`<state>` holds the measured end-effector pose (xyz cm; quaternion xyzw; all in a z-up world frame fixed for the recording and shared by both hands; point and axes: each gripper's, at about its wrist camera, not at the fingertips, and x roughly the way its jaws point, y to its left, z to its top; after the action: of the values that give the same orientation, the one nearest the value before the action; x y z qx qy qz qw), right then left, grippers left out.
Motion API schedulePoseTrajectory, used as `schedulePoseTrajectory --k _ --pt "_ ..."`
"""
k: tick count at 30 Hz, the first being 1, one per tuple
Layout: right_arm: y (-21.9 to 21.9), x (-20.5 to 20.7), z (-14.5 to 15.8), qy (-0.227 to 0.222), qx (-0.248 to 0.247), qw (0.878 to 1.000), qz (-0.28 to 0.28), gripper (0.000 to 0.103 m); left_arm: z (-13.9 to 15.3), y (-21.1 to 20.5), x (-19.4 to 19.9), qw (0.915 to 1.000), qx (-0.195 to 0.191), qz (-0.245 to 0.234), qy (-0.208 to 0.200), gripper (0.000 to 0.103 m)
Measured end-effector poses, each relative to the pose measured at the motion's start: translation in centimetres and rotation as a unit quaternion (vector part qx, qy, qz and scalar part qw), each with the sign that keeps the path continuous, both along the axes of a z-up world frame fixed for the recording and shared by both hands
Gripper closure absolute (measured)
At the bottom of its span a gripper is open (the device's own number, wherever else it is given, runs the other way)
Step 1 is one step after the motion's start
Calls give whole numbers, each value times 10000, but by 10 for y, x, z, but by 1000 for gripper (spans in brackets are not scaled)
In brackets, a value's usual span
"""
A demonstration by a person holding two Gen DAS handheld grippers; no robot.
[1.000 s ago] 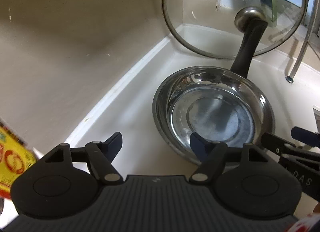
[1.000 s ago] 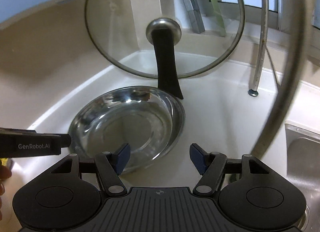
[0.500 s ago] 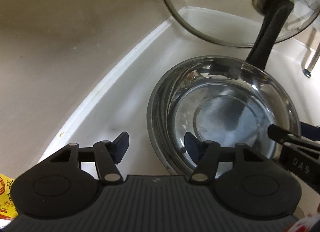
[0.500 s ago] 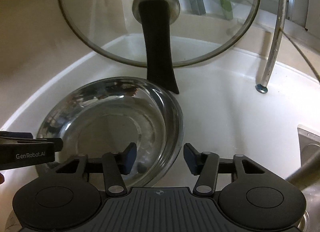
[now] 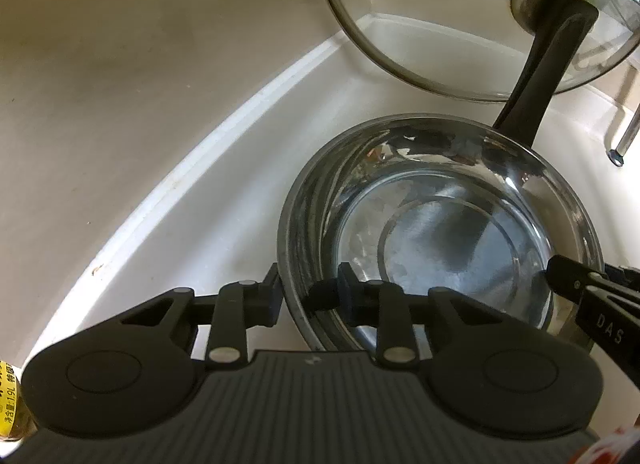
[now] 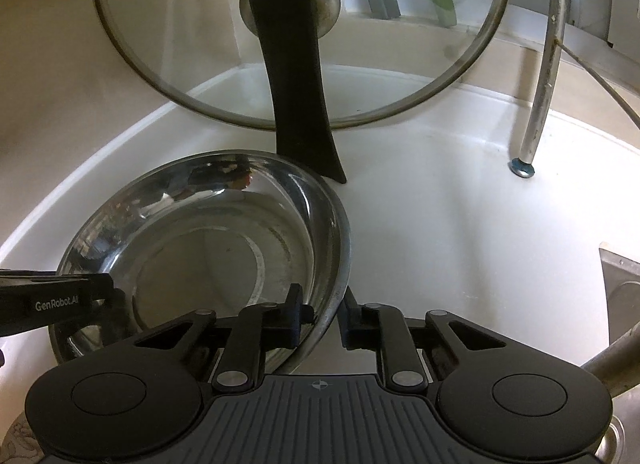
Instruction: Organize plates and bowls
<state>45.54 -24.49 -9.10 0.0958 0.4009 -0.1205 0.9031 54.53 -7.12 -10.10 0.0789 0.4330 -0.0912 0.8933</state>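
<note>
Steel bowl (image 5: 460,223) centre-right of frame on white counter (image 5: 224,232); left gripper (image 5: 306,296) clamped on its near-left rim, right gripper (image 6: 322,314) clamped on its right rim. Only right view shows metal rack leg (image 6: 538,111); glass lid (image 6: 192,23) leans behind bowl

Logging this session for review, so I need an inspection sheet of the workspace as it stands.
Surface: white countertop, meeting a beige wall.
Job's things: steel bowl on the counter, looks empty.
Clutter: glass lid with black handle propped behind the bowl; yellow-labelled bottle at left edge.
Grippers: left gripper and right gripper each straddle the bowl's rim, opposite sides.
Cables: thin wire at far right, right wrist view.
Surroundings: metal rack leg, window behind.
</note>
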Motion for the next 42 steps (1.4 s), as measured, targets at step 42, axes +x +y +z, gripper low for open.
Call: schedulePoseTrajectory --k 42 --pt "12 -84 71 -1012 258 9942 260 85 67 35 -96 9940 -685 391 -763 89"
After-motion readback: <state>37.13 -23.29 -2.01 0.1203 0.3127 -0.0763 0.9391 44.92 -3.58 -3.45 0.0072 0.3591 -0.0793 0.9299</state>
